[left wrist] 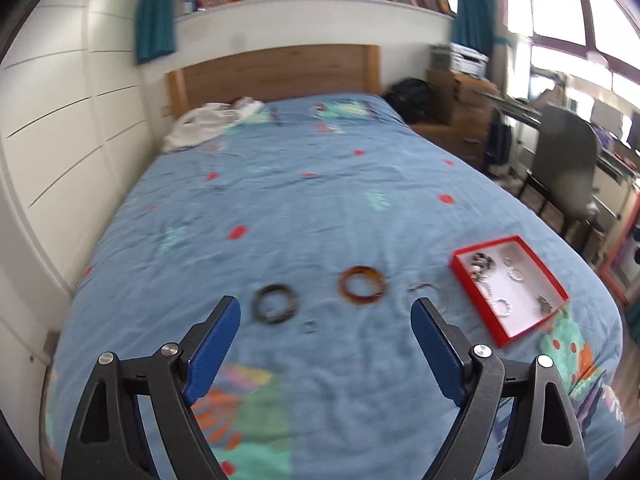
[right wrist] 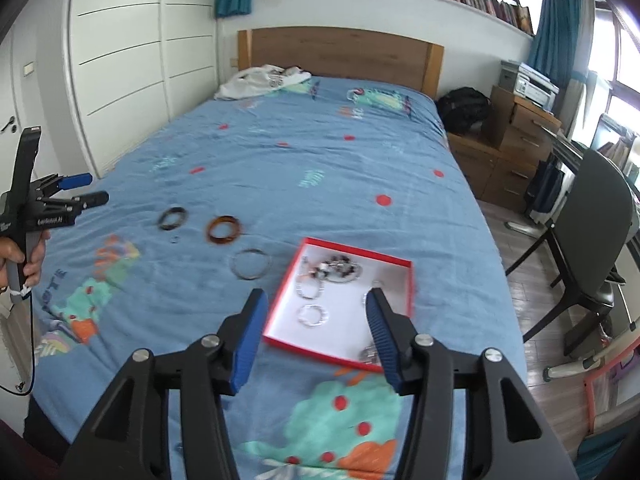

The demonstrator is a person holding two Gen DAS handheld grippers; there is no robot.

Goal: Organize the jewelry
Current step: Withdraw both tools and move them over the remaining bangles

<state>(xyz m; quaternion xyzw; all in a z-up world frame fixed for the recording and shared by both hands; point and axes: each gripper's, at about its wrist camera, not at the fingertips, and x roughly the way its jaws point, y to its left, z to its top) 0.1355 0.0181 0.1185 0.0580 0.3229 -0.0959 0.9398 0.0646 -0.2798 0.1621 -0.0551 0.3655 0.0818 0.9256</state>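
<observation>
On the blue patterned bedspread (right wrist: 320, 152), three bangles lie loose in a row: a dark, nearly black one (right wrist: 173, 218), an amber tortoiseshell one (right wrist: 224, 230) beside it, and a thin silvery hoop (right wrist: 251, 264) nearest the box. A tiny ring-like piece (left wrist: 309, 326) sits just in front of the dark bangle; it is too blurred to identify. To the right rests a shallow red box (right wrist: 404, 280) with a white floor, holding a dark beaded cluster (right wrist: 336, 268) at its far end and several silvery beaded rings, one (right wrist: 313, 315) near the front. The left gripper (left wrist: 326, 322) hangs above the bed with jaws spread wide and empty. The right gripper (right wrist: 316, 312) hovers over the box, jaws apart, pinching nothing.
</observation>
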